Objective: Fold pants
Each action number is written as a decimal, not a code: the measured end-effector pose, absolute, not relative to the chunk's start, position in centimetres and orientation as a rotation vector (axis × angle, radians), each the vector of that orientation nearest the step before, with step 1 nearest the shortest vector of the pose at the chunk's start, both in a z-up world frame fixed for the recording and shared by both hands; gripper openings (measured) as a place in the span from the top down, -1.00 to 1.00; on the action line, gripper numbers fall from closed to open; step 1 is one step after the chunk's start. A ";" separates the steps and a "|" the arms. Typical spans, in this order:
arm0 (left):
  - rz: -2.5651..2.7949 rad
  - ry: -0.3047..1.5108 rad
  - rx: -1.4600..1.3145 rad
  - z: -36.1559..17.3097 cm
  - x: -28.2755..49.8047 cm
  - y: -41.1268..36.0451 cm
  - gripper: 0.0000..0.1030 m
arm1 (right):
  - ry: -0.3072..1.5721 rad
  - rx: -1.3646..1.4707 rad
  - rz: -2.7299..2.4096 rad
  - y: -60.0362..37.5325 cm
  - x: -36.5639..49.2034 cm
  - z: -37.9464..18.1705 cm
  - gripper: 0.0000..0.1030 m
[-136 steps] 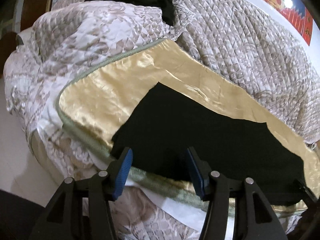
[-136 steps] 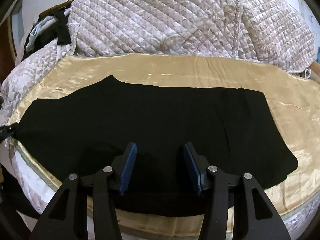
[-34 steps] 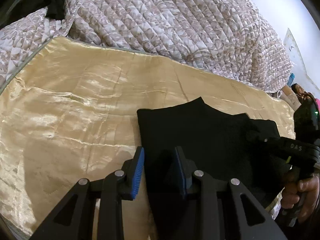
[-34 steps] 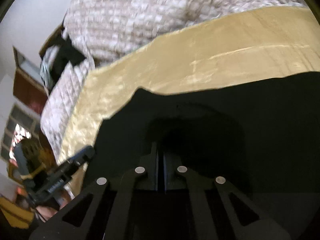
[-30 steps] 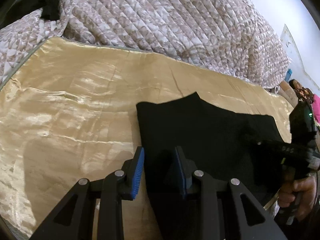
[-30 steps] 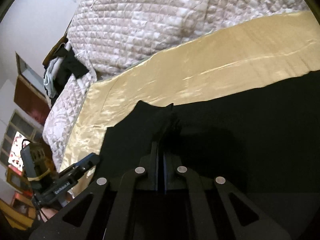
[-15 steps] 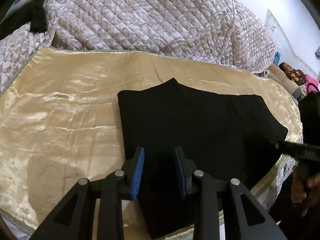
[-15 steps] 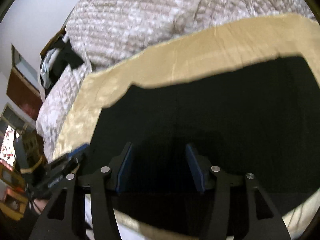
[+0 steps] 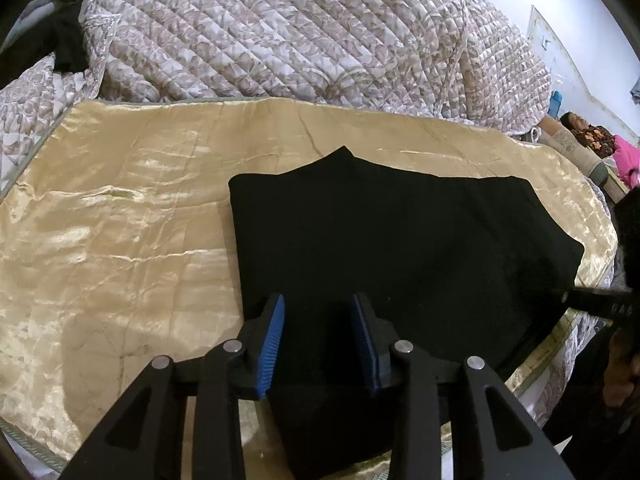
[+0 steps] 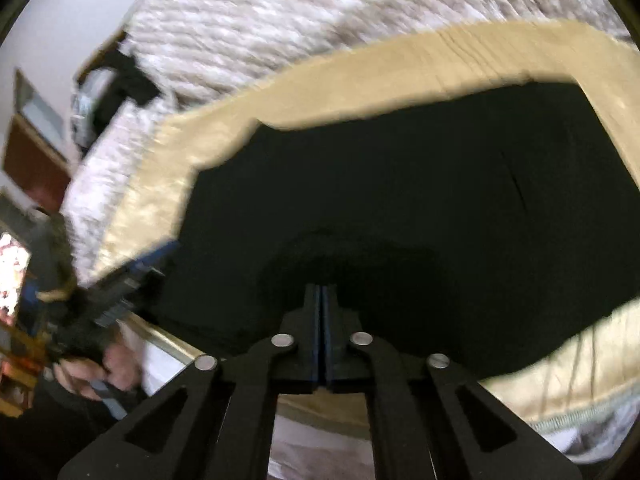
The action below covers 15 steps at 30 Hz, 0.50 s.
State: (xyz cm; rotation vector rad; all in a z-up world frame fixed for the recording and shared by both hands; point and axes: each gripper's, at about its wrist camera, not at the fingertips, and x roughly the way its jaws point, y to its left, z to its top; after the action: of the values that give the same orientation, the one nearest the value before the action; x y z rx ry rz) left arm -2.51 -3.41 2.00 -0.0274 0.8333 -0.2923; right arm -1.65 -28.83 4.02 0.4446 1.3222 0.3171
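Observation:
The black pants (image 9: pixel 400 248) lie folded in a flat block on the gold satin sheet (image 9: pixel 120 240), towards its right half. My left gripper (image 9: pixel 318 300) hovers over their near left corner; its blue pads are apart and opening, with nothing pressed between them. The right wrist view is blurred. There my right gripper (image 10: pixel 322 290) is shut, pads together with nothing seen between them, above the near edge of the pants (image 10: pixel 400 200). It also shows at the right edge of the left wrist view, the right gripper (image 9: pixel 592 304) held by a hand.
A quilted floral bedspread (image 9: pixel 300 40) is heaped behind the sheet. Dark clothes (image 9: pixel 68 40) lie at the far left. A person (image 9: pixel 580 128) lies at the far right. The bed's near edge (image 10: pixel 168 340) drops off just below the pants.
My right gripper opened off the fabric, then shut again empty while drawing back to the near edge. The left gripper's pads stand slightly wider, and the pants now lie flat.

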 end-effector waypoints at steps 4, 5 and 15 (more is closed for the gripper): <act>-0.299 0.841 0.003 2.3 -2.8 -4.0 0.09 | 1.221 0.375 0.289 -28.7 -1.1 6.7 1.00; -0.299 0.844 0.022 2.2 -3.0 -4.2 0.05 | 1.187 0.371 0.306 -28.5 -0.8 7.4 0.97; -0.250 0.858 0.004 3.0 -0.1 -3.0 0.02 | 1.225 0.208 0.357 -25.1 1.4 5.6 0.58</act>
State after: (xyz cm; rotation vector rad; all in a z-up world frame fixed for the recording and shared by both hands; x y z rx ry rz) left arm -0.07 -2.96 2.98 0.0043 0.8580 -0.2500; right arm 1.36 -25.10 5.65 0.2075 1.2250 0.3573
